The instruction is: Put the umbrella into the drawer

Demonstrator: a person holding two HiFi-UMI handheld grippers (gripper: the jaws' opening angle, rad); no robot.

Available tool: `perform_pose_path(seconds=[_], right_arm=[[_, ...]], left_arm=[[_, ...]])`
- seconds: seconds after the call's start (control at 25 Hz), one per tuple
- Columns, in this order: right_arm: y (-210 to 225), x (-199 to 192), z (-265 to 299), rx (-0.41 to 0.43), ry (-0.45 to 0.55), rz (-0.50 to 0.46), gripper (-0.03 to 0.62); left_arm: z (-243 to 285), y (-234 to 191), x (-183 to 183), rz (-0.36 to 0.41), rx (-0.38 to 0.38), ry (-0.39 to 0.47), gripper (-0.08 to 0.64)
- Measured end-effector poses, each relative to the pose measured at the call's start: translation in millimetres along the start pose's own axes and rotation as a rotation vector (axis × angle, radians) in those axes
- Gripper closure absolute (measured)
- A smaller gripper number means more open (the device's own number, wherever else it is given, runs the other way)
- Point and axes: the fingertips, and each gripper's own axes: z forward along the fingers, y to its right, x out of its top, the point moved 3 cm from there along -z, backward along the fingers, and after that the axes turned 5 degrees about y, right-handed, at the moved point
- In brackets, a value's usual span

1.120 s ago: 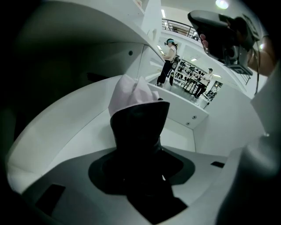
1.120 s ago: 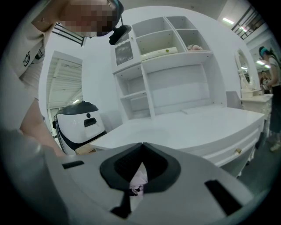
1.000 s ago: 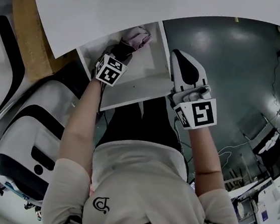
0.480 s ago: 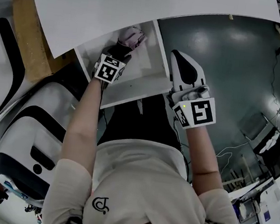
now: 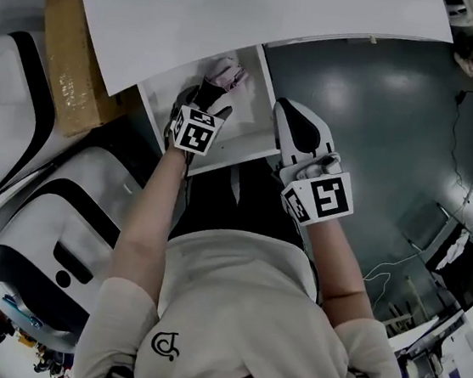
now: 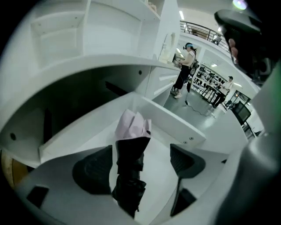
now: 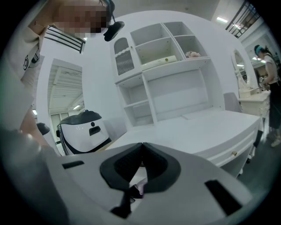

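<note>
At the far left a brown board (image 5: 70, 69) leans by one white-and-black machine (image 5: 52, 230), both left of the white worktop (image 5: 258, 15). Under the worktop's near edge one drawer (image 6: 172, 121) stands pulled open. The left hand-held gripper (image 6: 139, 163) hangs over it, pointing steeply down. Its jaws have just been opening and are now released wide, with the one folded umbrella (image 5: 226, 75) lying between them. Neither pad touches it. The umbrella rests on the drawer floor, its pink end toward the far wall and its black part toward the near side. The right hand-held gripper (image 7: 141, 147) is just beside the drawer's right wall, outside it. Its jaws are clenched together with nothing gripped between the pads. In the right gripper view one white shelf unit (image 7: 162, 52) rises from the back of the worktop. Far off to the right in the left gripper view, two people (image 6: 186, 66) stand on the shiny floor.
</note>
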Motion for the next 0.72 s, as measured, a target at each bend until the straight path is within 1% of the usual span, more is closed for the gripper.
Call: perform_pose_path(seconds=[0.08, 0.12, 0.16, 0.2, 0.24, 0.36, 0.4, 0.44, 0.6, 0.72], right_arm=[[-4.8, 9.3, -3.6, 0.012, 0.014, -0.003, 0.586], [-6.7, 13.7, -5.5, 0.017, 0.02, -0.004, 0.586], [-8.5, 17.8, -7.2, 0.021, 0.025, -0.007, 0.586], [-10.5, 22.0, -8.6, 0.025, 0.031, -0.011, 0.586], [-12.7, 26.3, -9.9, 0.03, 0.037, -0.016, 0.586], [-19.2, 39.4, -13.1, 0.042, 0.049, -0.031, 0.586], [-20.6, 43.1, -13.8, 0.042, 0.045, -0.035, 0.586], [-21.5, 46.1, -14.1, 0.039, 0.036, -0.041, 0.586], [-26.5, 58.7, -15.1, 0.043, 0.023, -0.082, 0.586], [-32.6, 69.4, -13.7, 0.065, 0.027, -0.108, 0.586]], left_arm=[[-17.7, 3.4, 10.9, -0.008, 0.016, 0.036, 0.148], [-26.7, 5.0, 15.3, -0.013, 0.025, 0.048, 0.179], [-36.0, 5.4, 19.4, -0.016, 0.04, 0.062, 0.24], [-45.3, 4.5, 23.3, -0.017, 0.061, 0.078, 0.325], [-54.4, 2.8, 27.0, -0.017, 0.084, 0.096, 0.382], [-81.8, -3.0, 39.7, -0.005, 0.152, 0.153, 0.5], [-90.5, -4.0, 44.5, 0.001, 0.167, 0.172, 0.527], [-98.8, -4.3, 49.6, 0.005, 0.175, 0.191, 0.545], [-133.8, -0.2, 76.8, 0.012, 0.161, 0.284, 0.548], [-173.3, 0.8, 109.8, 0.029, 0.175, 0.405, 0.548]])
